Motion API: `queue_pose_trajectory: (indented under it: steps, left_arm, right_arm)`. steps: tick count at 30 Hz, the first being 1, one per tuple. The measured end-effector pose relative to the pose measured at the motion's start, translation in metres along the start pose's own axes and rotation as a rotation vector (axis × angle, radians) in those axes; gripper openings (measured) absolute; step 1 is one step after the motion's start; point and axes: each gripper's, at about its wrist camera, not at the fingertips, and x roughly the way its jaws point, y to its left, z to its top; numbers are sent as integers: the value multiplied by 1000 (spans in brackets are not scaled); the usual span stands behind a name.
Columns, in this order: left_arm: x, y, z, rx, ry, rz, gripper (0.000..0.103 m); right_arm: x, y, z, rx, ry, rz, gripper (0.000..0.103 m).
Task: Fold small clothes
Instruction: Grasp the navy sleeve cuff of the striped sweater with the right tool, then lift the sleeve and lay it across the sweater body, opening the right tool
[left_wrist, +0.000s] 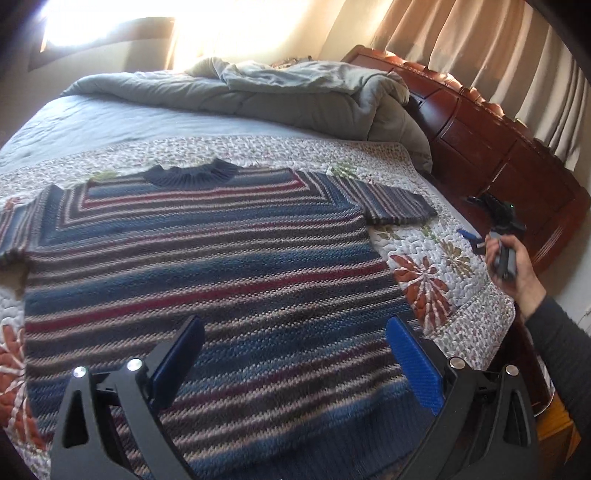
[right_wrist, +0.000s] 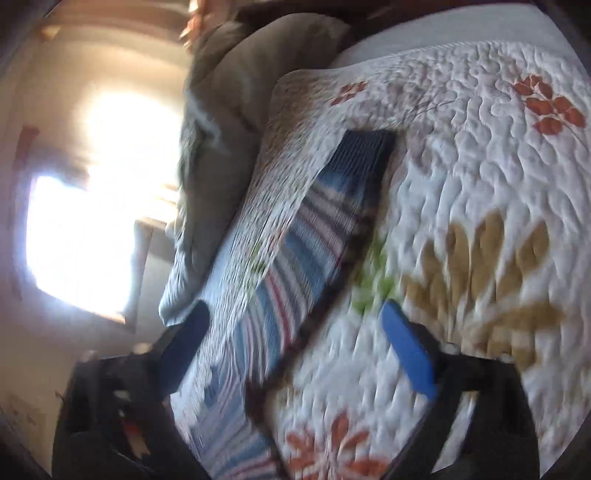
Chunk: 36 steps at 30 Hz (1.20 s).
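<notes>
Striped sweater whole in left view; right view, blurred, shows only a sleeve, toward 12. Left gripper and right gripper both apart, empty.

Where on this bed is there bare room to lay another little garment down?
The widest free patch is the pale blue sheet, between the heaped grey comforter and the floral quilt. A smaller patch of quilt lies right of the striped sweater, below its sleeve. The quilt's middle is crowded: the sweater covers it.
</notes>
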Motion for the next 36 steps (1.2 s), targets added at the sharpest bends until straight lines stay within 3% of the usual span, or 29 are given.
queue_pose_trajectory:
  steps: [1, 4, 12, 16, 19, 21, 23, 25, 31, 36]
  left_arm:
    - [7, 1, 1, -7, 5, -6, 99]
    - [25, 8, 6, -42, 16, -28, 99]
    - [45, 17, 14, -56, -13, -30, 99]
    - [50, 20, 13, -60, -24, -38, 99]
    - [51, 25, 10, -64, -27, -40, 99]
    - [51, 28, 8, -69, -26, -38, 99]
    - [51, 34, 6, -78, -25, -33, 99]
    - [52, 39, 4, -88, -23, -26, 99]
    - [51, 49, 0, -94, -25, -21, 99]
    - [41, 60, -2, -117, -48, -36, 99]
  right_arm:
    - [7, -7, 10, 24, -1, -1, 50]
    - [36, -30, 44, 85, -10, -40, 49]
    - [80, -45, 70, 96, 4, -93, 50]
    - [96, -33, 73, 42, 0, -114, 64]
    - [104, -31, 74, 41, -9, -109, 64]
    - [110, -28, 77, 33, -9, -112, 60]
    - [111, -26, 76, 30, 6, -111, 35]
    - [113, -22, 75, 16, 20, -123, 20]
    - [101, 21, 67, -117, -9, -150, 14]
    - [85, 85, 46, -244, -36, -145, 13]
